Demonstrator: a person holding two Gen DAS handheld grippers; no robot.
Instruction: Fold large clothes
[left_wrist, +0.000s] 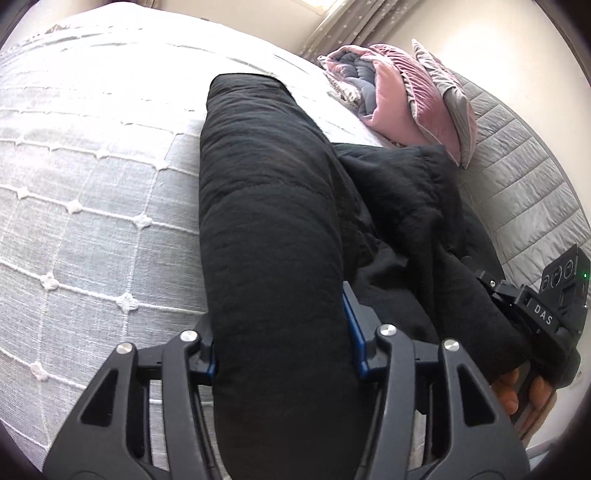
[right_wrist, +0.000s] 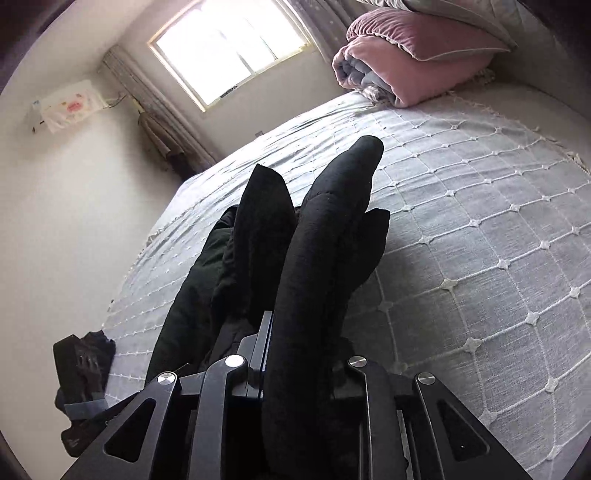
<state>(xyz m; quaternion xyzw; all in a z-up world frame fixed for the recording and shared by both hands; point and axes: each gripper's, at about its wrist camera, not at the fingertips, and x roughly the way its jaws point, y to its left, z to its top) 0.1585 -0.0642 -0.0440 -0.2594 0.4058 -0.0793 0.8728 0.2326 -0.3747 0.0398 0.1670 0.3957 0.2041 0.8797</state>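
Observation:
A large black padded garment (left_wrist: 273, 206) lies on the grey-white bedspread (left_wrist: 92, 177). My left gripper (left_wrist: 282, 332) is shut on a thick fold of it, which runs forward between the fingers. The rest of the garment bunches to the right toward my right gripper (left_wrist: 517, 295), seen at the right edge with a hand behind it. In the right wrist view my right gripper (right_wrist: 301, 350) is shut on another thick black fold (right_wrist: 325, 236), held over the bedspread (right_wrist: 480, 240). The fingertips are buried in cloth in both views.
A rolled pink quilt (left_wrist: 388, 96) and pink and grey pillows (left_wrist: 443, 99) sit at the bed's head, also in the right wrist view (right_wrist: 406, 62). A quilted grey headboard (left_wrist: 524, 192) is on the right. A window (right_wrist: 229, 48), wall and a dark item (right_wrist: 81, 373) lie left.

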